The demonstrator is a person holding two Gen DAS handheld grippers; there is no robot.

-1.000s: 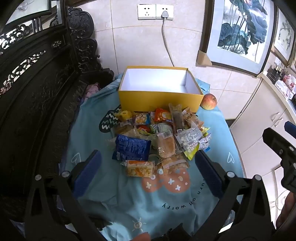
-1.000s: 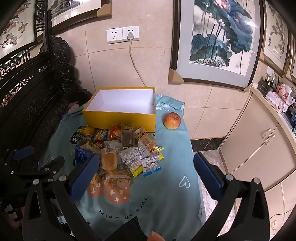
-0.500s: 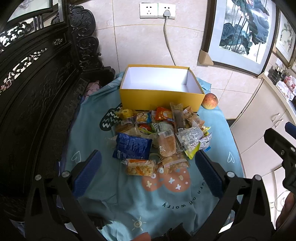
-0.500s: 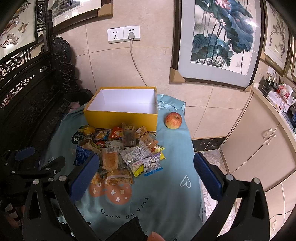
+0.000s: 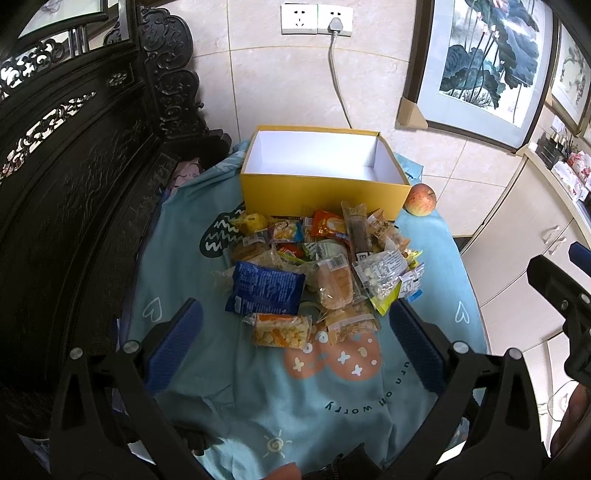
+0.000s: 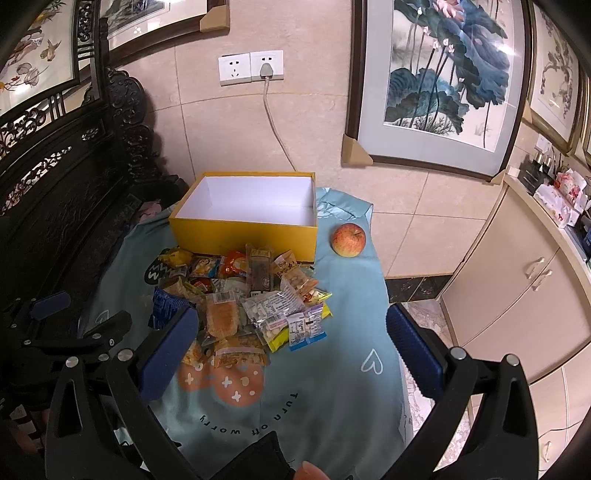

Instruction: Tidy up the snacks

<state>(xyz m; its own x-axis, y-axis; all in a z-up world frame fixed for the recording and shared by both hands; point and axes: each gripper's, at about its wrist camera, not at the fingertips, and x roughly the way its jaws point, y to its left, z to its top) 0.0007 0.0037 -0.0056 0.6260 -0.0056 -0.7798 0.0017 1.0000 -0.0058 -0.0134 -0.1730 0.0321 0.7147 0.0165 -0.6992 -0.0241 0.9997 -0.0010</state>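
Note:
A pile of wrapped snacks (image 5: 317, 273) lies on the teal tablecloth (image 5: 251, 384), in front of an empty yellow box (image 5: 321, 184) with a white inside. A blue packet (image 5: 264, 288) sits at the pile's left. My left gripper (image 5: 295, 343) hovers open above the near edge of the pile, holding nothing. In the right wrist view the same pile (image 6: 243, 299) and yellow box (image 6: 243, 229) appear. My right gripper (image 6: 291, 350) is open and empty, above the cloth to the pile's right. The left gripper (image 6: 74, 325) shows at the left edge there.
A red-yellow apple (image 6: 348, 240) rests right of the box. Dark carved wooden furniture (image 5: 74, 177) borders the table's left side. A tiled wall with a socket and cord (image 5: 334, 22) stands behind. Cream cabinets (image 6: 517, 295) rise to the right.
Both grippers have drifted slightly; the scene sits a little lower in both views. Nothing was grasped or moved.

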